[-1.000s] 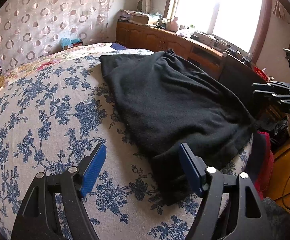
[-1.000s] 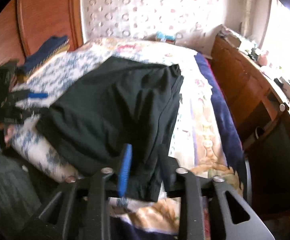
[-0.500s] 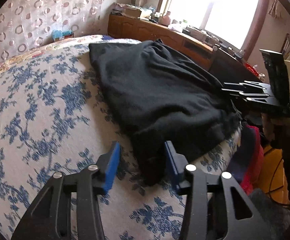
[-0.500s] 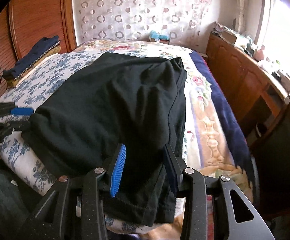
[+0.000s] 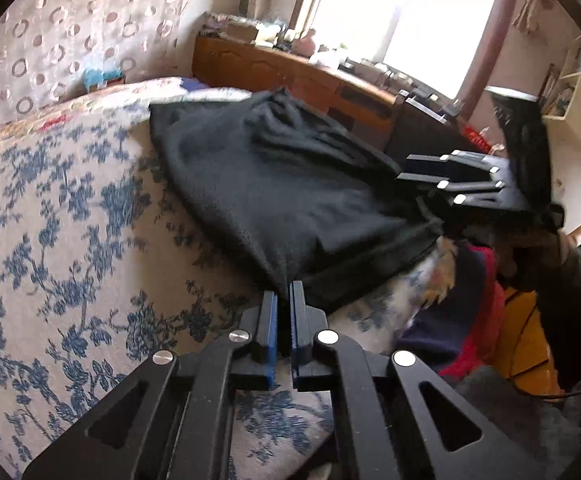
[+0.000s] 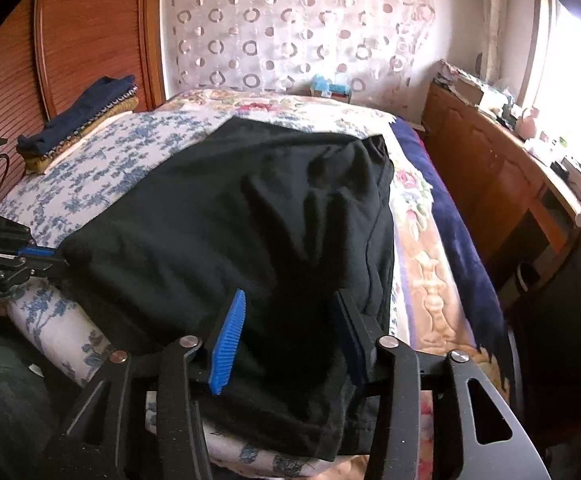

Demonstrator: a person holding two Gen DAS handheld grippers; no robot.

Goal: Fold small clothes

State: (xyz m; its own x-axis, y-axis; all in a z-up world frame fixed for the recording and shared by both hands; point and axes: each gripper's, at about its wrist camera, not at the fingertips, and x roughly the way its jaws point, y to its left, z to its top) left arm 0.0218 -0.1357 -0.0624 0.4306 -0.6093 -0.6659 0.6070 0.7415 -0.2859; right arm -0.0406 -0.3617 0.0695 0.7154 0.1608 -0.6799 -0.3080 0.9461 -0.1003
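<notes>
Black knit garment (image 5: 290,184) on floral bedspread (image 5: 62,240): left gripper (image 5: 283,300) pinched on near corner; right gripper (image 6: 290,312) wide apart straddling hem at 6 o'clock. Next: close, lift, fold.

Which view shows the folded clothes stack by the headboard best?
The right wrist view: the folded stack sits in full sight on the bed. The left wrist view does not show it clearly.
</notes>
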